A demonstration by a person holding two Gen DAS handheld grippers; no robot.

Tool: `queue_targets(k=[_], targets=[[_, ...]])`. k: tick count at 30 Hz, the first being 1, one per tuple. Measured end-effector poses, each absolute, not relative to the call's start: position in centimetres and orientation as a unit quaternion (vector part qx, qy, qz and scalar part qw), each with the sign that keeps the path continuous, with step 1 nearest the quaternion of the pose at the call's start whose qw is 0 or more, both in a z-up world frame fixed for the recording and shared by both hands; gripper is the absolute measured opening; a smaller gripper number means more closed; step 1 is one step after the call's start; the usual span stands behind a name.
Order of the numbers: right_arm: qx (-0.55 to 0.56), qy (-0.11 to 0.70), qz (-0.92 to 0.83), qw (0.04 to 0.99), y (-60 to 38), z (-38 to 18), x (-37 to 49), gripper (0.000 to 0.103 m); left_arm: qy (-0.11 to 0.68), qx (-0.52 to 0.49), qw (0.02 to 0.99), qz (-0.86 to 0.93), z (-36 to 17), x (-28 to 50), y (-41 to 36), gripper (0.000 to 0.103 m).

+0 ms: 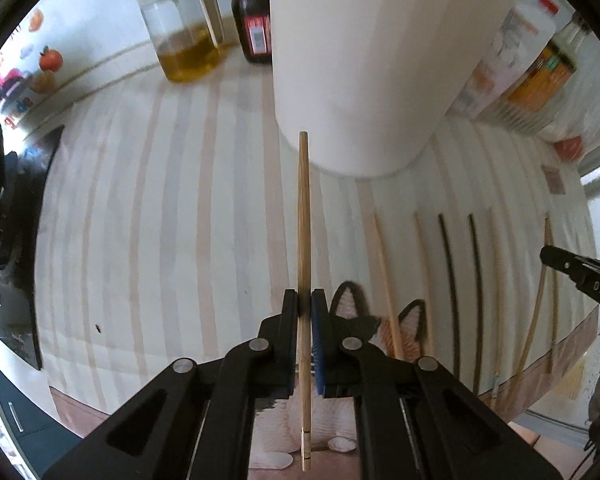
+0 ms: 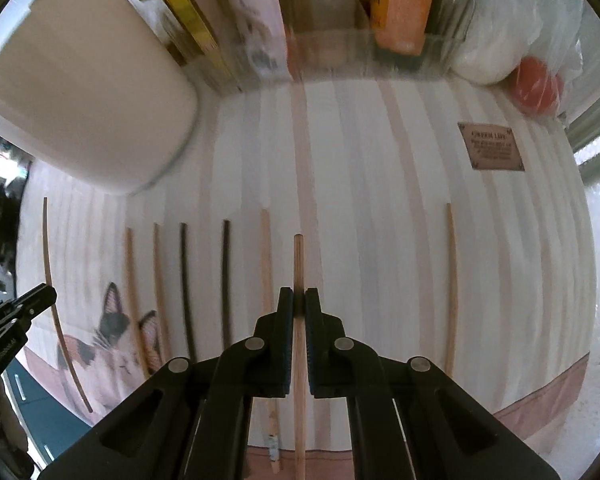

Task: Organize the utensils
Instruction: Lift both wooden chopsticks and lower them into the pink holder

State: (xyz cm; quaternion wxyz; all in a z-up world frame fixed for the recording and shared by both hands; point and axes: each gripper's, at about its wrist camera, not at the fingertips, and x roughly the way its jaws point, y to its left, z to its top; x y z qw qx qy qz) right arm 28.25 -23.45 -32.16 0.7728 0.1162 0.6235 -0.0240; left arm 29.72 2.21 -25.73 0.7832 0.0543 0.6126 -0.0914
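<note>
My left gripper is shut on a light wooden chopstick that runs straight ahead toward the tall white holder. My right gripper is shut on another wooden chopstick, lifted off the striped cloth. Several more chopsticks lie in a row on the cloth: two black ones and wooden ones. The white holder stands at the far left in the right wrist view. Each gripper's tip shows at the edge of the other's view.
An oil jug and a dark bottle stand behind the holder. Boxes and bottles line the back, with a bagged red fruit at the right. A dark stove lies at the left. The cloth has a cat print.
</note>
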Motion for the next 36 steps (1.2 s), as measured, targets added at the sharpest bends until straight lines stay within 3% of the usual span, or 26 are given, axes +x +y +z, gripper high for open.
queue_targets(k=[25, 36], targets=[[0.147, 0.431, 0.044, 0.889, -21.9, -14.0, 29.5, 0.005, 0.48, -0.018, 0.871, -0.107, -12.0, 29.3, 3.2, 0.004], [0.121, 0.331, 0.073, 0.933, -20.0, -2.2, 31.6, 0.005, 0.382, -0.025, 0.917, -0.107, -2.7, 31.7, 2.3, 0.004]])
